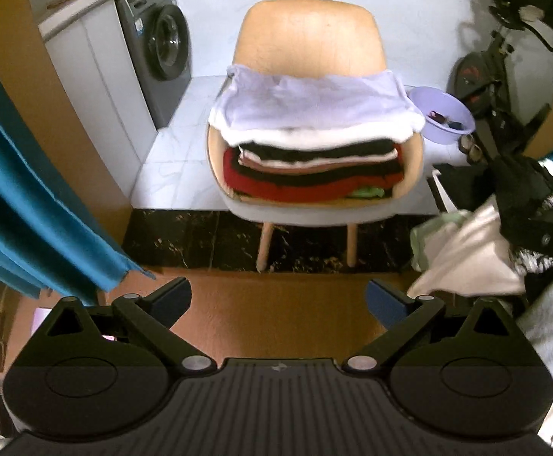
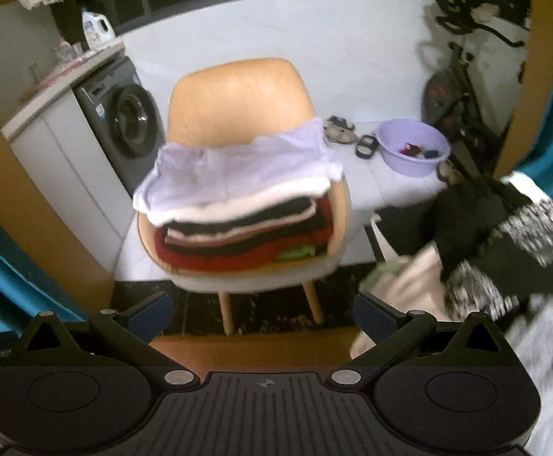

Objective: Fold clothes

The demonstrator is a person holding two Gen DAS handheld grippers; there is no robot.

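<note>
Straight ahead, the folded stack is seen on the chair — finished. Rightward, the unfolded heap lies just beside the right gripper, nearer it than the left gripper; both fingers are spread, empty.

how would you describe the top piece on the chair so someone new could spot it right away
Find the tan wooden shell chair in front of the white wall, right of the grey washing machine. Its seat carries a stack of folded clothes, mostly red, black and white. The pale lilac garment lies on top, the widest layer, overhanging both sides.
</note>
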